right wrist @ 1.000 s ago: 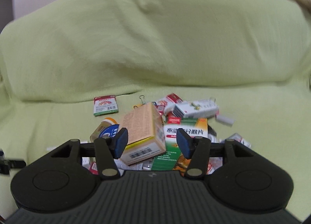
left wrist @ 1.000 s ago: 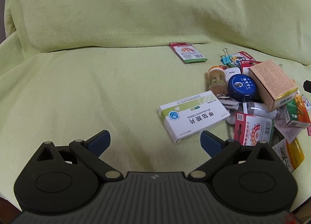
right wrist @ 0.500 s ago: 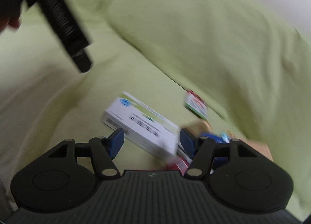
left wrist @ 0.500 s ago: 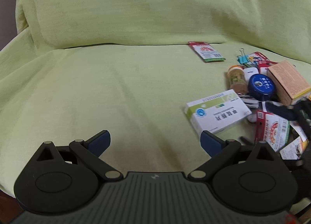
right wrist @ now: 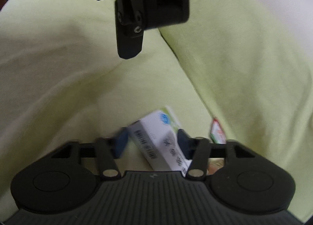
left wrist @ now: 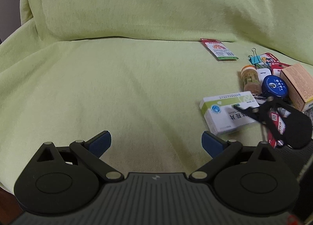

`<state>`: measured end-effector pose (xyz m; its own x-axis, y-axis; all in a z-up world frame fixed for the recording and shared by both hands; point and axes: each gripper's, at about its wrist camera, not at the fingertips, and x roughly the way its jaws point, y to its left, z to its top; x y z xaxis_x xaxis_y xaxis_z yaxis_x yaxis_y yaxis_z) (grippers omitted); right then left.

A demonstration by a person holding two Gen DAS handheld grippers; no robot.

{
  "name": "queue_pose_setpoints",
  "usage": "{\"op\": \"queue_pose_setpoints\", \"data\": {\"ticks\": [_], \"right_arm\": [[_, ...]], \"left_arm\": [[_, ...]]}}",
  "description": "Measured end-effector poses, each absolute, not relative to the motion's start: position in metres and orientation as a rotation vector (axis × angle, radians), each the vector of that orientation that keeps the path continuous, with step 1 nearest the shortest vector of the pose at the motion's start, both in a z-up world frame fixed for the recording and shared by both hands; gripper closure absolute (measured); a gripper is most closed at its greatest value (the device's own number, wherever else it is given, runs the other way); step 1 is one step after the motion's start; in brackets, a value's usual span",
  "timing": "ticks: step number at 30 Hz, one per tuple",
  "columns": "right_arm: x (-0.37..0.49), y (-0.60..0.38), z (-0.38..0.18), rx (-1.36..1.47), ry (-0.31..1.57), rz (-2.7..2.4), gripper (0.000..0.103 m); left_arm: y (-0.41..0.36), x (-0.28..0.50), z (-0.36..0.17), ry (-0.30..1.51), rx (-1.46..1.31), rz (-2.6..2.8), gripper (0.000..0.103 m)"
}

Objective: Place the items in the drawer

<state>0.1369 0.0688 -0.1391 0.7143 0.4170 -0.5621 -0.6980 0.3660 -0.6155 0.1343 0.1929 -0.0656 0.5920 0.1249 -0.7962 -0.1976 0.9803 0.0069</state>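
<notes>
On the green blanket point(left wrist: 117, 80), at the near-left edge of the item pile, lies the white/green tablet box point(left wrist: 228, 113), flat on its broad face. Right gripper point(right wrist: 151, 143) is over it w/ fingers straddling the box; both blue pads point(right wrist: 122, 142) look at or near the side walls, but right wrist view is motion-blurred, so can't tell if it's clamped or a gap remains. Left gripper point(left wrist: 156, 142) hangs spread wide over bare blanket, nothing between its fingers.

Handling (judgement): thin carton, light, prob. blister packs inside. Stiff enough along edges, broad faces will dent if squeezed hard. Printed card is a bit slick, so moderate grip. Best hold = across the short width, near mid-length, so it doesn't swing.

Orientation: in left wrist view the long axis runs lower-left to upper-right, logo end toward the open blanket, other end tucked against the blue tin point(left wrist: 274, 88) and brown bottle point(left wrist: 250, 80). In the right wrist view it sits diagonal to the finger line, not square, so the grip may land skewed.

No drawer visible in either view.
</notes>
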Motion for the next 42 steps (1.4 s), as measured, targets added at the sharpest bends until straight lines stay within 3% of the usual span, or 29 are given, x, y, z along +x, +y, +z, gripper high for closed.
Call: {"op": "queue_pose_setpoints", "data": {"ticks": [5,10,11,17,20,22,23,25,27,35,38,42], "right_arm": [[0.136,0.061,-0.127,-0.817,0.334,0.672,0.073],[0.128,0.01,-0.08,-0.399,0.395,0.506,0.081],[0.125,-0.004,-0.074,-0.316,0.427,0.461,0.093],[0.11,-0.077,-0.08,-0.018,0.726,0.296,0.094],[0.106,-0.075,-0.074,-0.066,0.726,0.32,0.089],[0.101,-0.066,-0.065,-0.087,0.704,0.361,0.074],[0.1,-0.06,-0.061,-0.081,0.701,0.381,0.058],[0.113,-0.047,-0.056,-0.029,0.734,0.421,0.044],[0.125,-0.032,-0.054,0.015,0.775,0.449,0.019],[0.164,0.043,-0.085,-0.231,0.708,0.468,0.015],[0.166,0.053,-0.103,-0.32,0.718,0.494,0.028],[0.146,0.037,-0.107,-0.384,0.694,0.522,0.029]], "left_arm": [[0.195,0.133,-0.064,0.915,-0.092,0.194,0.004],[0.194,0.132,-0.065,0.912,-0.098,0.192,0.004],[0.192,0.132,-0.064,0.91,-0.099,0.187,0.003],[0.182,0.13,-0.065,0.908,-0.099,0.144,0.003],[0.178,0.128,-0.065,0.909,-0.095,0.138,0.003],[0.179,0.125,-0.063,0.905,-0.099,0.145,0.003],[0.181,0.123,-0.062,0.903,-0.103,0.15,0.003],[0.185,0.12,-0.059,0.896,-0.106,0.165,0.003],[0.192,0.119,-0.057,0.893,-0.107,0.188,0.004],[0.224,0.119,-0.058,0.9,-0.116,0.263,0.004],[0.232,0.122,-0.061,0.906,-0.126,0.274,0.004],[0.232,0.13,-0.064,0.931,-0.156,0.197,0.004]]}}
